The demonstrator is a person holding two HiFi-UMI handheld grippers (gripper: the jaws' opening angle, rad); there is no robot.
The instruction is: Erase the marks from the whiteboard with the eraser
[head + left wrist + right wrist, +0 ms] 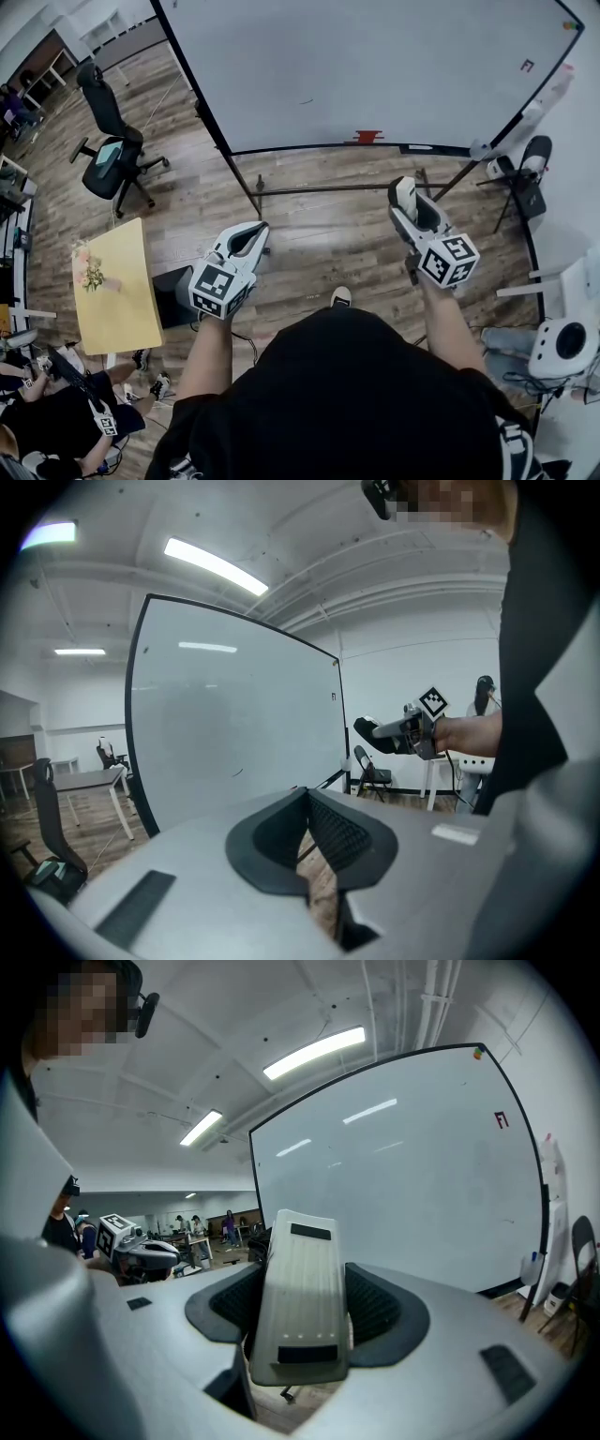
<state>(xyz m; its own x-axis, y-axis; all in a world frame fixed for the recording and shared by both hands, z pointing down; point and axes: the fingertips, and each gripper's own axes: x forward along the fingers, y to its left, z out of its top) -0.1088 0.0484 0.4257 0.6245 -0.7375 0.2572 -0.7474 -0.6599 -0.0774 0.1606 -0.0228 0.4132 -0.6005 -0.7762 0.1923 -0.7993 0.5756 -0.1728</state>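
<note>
White eraser [300, 1288] gripped and ready, whiteboard [375, 66] not yet touched: the step in hand looks like the approach.

At 7 o'clock in the head view the left gripper [255, 232] is clenched on nothing. At 5 o'clock the right gripper [411, 208] clamps the eraser upright between its pads, well short of the board. The next move likely calls for carrying it up to the small red mark [527, 66] at 1 o'clock.
</note>
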